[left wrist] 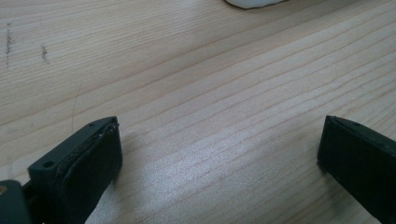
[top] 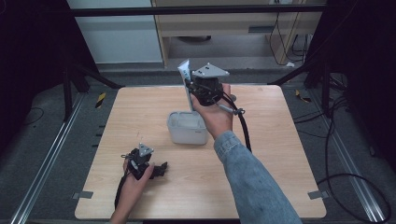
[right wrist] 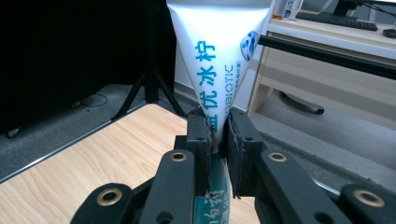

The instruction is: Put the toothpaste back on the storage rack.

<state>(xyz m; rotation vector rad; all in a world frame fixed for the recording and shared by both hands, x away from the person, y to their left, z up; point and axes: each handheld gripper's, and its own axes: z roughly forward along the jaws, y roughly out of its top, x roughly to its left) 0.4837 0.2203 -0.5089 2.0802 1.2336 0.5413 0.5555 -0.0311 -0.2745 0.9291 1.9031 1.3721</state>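
Near the table's front-left corner the left hand-held gripper rests spread and empty. Above the far edge, the right hand-held gripper pinches a white squeezable plastic tube with blue lettering, seemingly mid-carry; next it likely needs lowering into the translucent white plastic tub at the table's middle.

Under me lies a pale wooden surface, its grain running in long straight lines. Grey tape tabs hold its near corners. Metal rails run along both sides of it on the grey carpeted floor. Beyond its far edge I see a light wooden desk with a keyboard on top, a black tripod, and loose black cables curling over the carpet.
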